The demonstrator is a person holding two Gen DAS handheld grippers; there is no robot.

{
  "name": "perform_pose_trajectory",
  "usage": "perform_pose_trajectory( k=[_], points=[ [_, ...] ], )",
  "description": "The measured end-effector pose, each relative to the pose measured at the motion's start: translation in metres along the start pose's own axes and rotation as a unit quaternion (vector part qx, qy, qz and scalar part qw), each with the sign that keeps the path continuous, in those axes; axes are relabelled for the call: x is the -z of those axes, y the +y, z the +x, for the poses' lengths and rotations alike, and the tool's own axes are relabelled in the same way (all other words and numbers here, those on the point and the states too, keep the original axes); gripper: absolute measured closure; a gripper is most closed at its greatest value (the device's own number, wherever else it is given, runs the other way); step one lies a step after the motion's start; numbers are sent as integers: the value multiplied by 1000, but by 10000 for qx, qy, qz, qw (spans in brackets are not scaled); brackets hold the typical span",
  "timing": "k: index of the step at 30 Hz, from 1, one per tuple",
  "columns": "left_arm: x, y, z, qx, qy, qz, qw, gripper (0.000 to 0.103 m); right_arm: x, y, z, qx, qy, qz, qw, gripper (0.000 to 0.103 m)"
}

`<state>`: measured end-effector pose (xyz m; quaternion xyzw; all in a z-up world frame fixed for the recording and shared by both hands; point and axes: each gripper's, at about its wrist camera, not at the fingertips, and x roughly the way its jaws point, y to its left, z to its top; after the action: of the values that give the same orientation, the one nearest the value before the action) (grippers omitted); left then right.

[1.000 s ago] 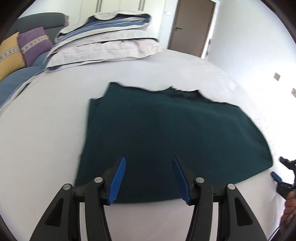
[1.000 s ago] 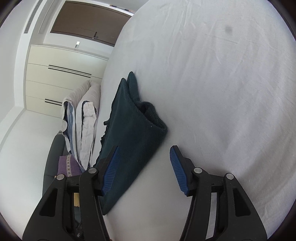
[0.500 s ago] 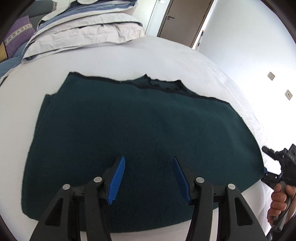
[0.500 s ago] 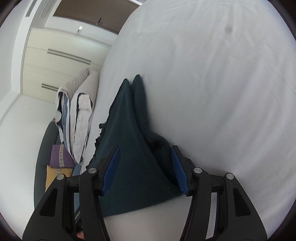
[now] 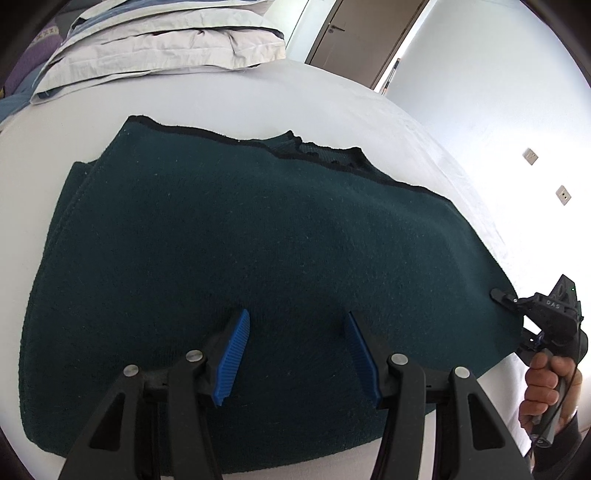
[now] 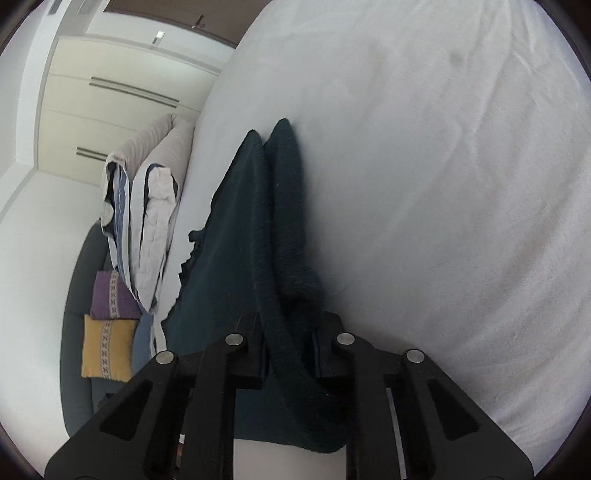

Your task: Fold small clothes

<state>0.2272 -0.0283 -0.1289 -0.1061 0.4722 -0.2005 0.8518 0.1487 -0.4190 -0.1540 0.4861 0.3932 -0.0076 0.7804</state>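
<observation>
One dark green knit garment (image 5: 258, 266), folded, lies flat on the white bed (image 5: 258, 96) and fills the centre of the left wrist view; its ragged neckline edge runs along the upper middle of the frame. It looks like a sweater, though the folded shape makes that hard to confirm.

Left hand-held gripper (image 5: 295, 350), bottom centre of that frame: released, jaws apart, two blue pads (image 5: 232, 358) hovering over the near part of the garment with nothing between them.

Right hand-held gripper (image 6: 290, 350), bottom centre of the right wrist view: jaws closing, clenched on the garment's folded edge, with a thick roll of the knit pinched between the two black fingers. The same gripper shows at the right edge of the left wrist view (image 5: 502, 297), tip on the garment's right corner, held by one hand (image 5: 546, 391) at lower right with a dark sleeve (image 5: 565, 443) below it.

In the right wrist view the garment (image 6: 240, 236) runs from the jaws up the middle of the frame, showing two stacked layers at its far end.

Other counts:
- Two pillows (image 5: 159, 40), stacked, upper left of the left wrist view.
- Two cushions, left of the right wrist view: one purple (image 6: 112, 295), one yellow (image 6: 105, 349), on a grey sofa (image 6: 79, 332).
- One brown door (image 5: 354, 33), top centre of the left wrist view.
- Two wall sockets (image 5: 530, 156), right side of the same frame.
- Cream wardrobe fronts (image 6: 122, 88), upper left of the right wrist view.
</observation>
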Motion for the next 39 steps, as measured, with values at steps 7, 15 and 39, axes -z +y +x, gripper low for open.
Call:
perform_pose_trajectory(
  k=[7, 15, 39],
  points=[
    [-5, 18, -6, 511, 55, -495, 9975, 46, 8, 58, 2, 829, -330, -780, 9929, 92],
    [-19, 64, -38, 1185, -241, -1555, 9804, 41, 103, 219, 57, 858, 200, -3433, 9351, 92],
    [-80, 20, 52, 1579, 1206, -1483, 9688, 85, 189, 200, 74, 651, 588, -4621, 8825, 46]
  ],
)
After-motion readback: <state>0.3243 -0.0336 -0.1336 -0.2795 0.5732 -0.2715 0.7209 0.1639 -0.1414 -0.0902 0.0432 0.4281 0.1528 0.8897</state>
